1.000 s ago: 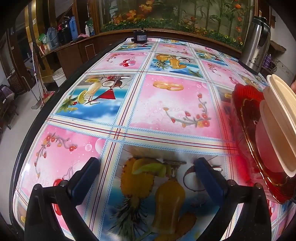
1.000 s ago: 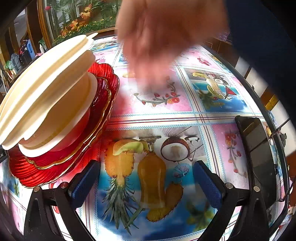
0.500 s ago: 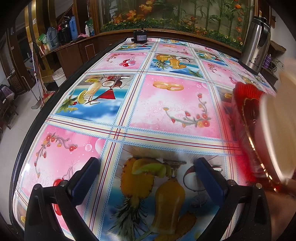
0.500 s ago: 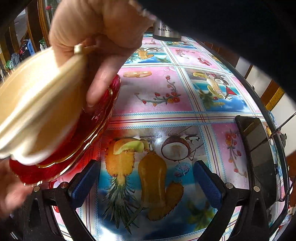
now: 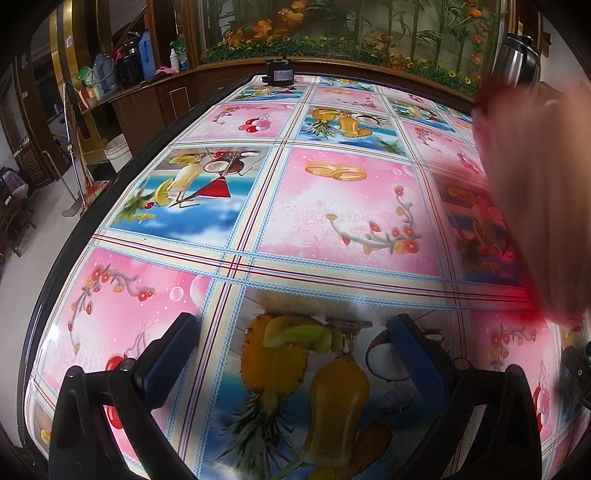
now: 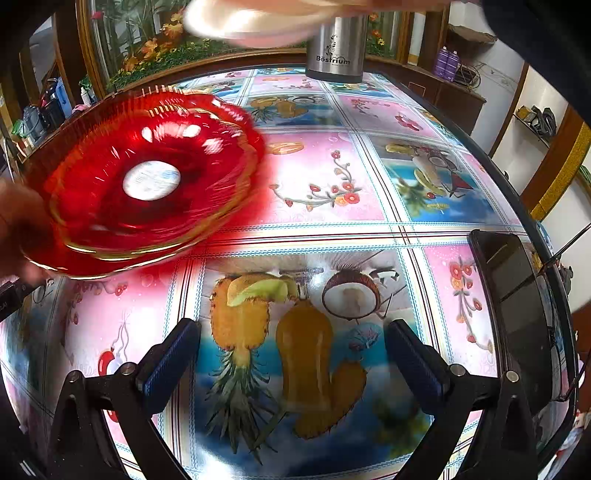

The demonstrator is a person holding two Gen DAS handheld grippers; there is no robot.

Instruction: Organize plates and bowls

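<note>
A stack of red glass plates (image 6: 147, 184) with gold rims is held tilted above the table by a bare hand (image 6: 18, 229) at the left of the right wrist view. A cream bowl (image 6: 258, 18), blurred, is lifted at the top of that view. In the left wrist view the dishes are a red and cream blur (image 5: 535, 184) at the right edge. My left gripper (image 5: 291, 354) is open and empty, low over the fruit-print tablecloth (image 5: 332, 206). My right gripper (image 6: 291, 354) is open and empty over the same pineapple picture.
A steel thermos jug (image 6: 336, 51) stands at the far end of the table. A black phone (image 6: 517, 314) lies near the right table edge. A small black device (image 5: 280, 74) sits at the far edge. Wooden cabinets and a planter surround the table.
Bare hands took the cream bowls off the red plates and lifted them up out of view. The red plates were raised and tilted. Both grippers stayed still.
</note>
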